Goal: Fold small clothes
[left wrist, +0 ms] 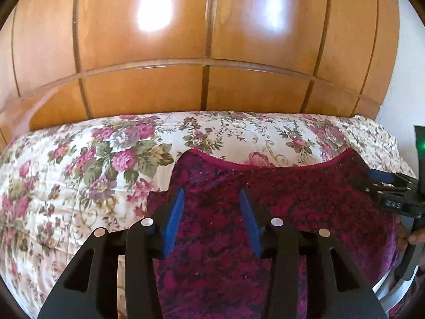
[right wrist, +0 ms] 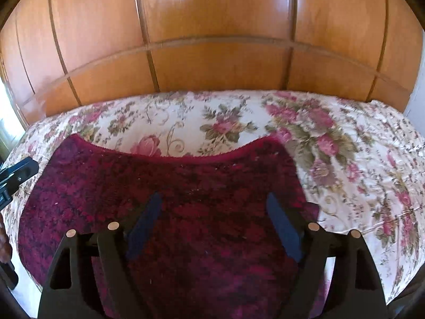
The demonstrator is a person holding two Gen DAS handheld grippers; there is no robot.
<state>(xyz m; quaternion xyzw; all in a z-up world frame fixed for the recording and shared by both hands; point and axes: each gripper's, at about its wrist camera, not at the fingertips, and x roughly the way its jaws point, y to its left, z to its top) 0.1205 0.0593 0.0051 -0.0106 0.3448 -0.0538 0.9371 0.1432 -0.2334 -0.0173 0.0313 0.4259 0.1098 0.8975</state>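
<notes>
A dark red and magenta fuzzy garment (left wrist: 279, 207) lies flat on the floral bedspread (left wrist: 79, 164), its scalloped curved edge toward the headboard. My left gripper (left wrist: 212, 199) is open above the garment's left part, blue pads apart, holding nothing. The right gripper (left wrist: 385, 183) shows at the right edge of the left wrist view, at the garment's right corner. In the right wrist view the garment (right wrist: 172, 186) fills the centre and my right gripper (right wrist: 213, 199) is open wide over it, empty. The left gripper (right wrist: 18, 172) shows at that view's left edge.
A glossy wooden headboard (left wrist: 207, 53) rises behind the bed. The floral bedspread (right wrist: 358, 159) extends to the right of the garment. A white wall (left wrist: 409, 53) stands at the far right.
</notes>
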